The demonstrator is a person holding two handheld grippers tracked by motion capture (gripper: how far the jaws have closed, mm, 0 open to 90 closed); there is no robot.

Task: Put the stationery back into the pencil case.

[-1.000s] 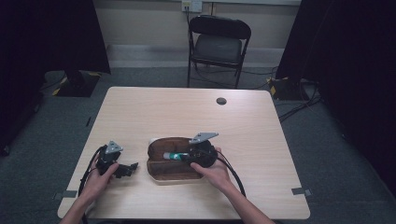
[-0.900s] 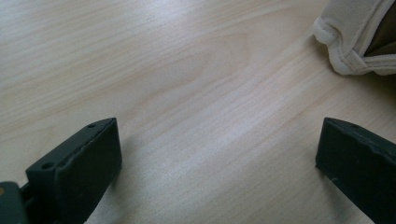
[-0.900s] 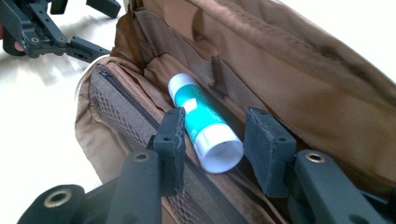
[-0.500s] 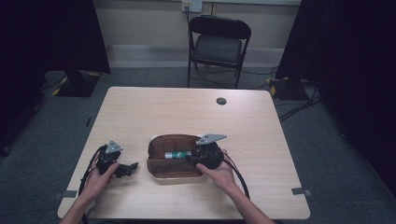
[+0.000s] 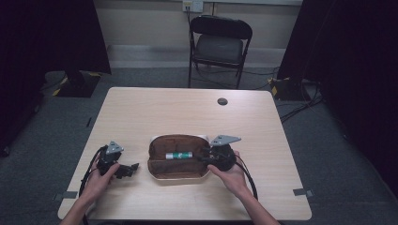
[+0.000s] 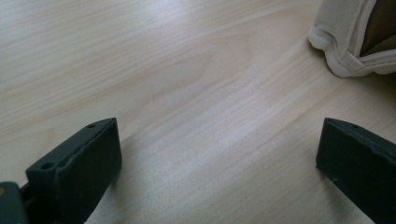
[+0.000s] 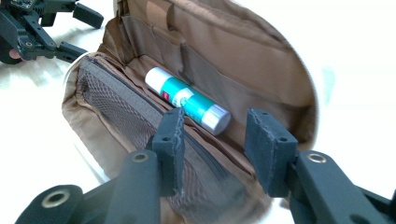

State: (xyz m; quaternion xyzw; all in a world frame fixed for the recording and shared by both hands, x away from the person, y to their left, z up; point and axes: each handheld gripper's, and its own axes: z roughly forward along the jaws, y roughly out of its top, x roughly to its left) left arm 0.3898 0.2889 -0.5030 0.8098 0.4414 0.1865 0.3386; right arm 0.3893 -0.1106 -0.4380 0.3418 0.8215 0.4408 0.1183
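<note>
An open pouch [image 5: 174,169], cream outside and brown inside, lies on the wooden table [image 5: 187,112]. A green-and-white glue stick [image 5: 179,155] rests inside it along the back pocket [image 7: 187,99]. My right gripper [image 5: 201,156] sits at the pouch's right end and points into it. Its jaws [image 7: 215,122] have just been opening and stand apart with nothing between them; the stick's cap lies just beyond. My left gripper [image 5: 133,168] rests on the table left of the pouch, open wide [image 6: 219,140] over bare wood, with the pouch's cream corner [image 6: 345,51] ahead.
A small black round disc [image 5: 222,101] lies near the table's far edge. A black folding chair [image 5: 218,44] stands behind the table. Cables trail on the floor at the right. Bare tabletop stretches behind and on both sides of the pouch.
My right gripper has drawn back to the right, off the glue stick, which stays lying in the pouch. The left gripper has not moved.
</note>
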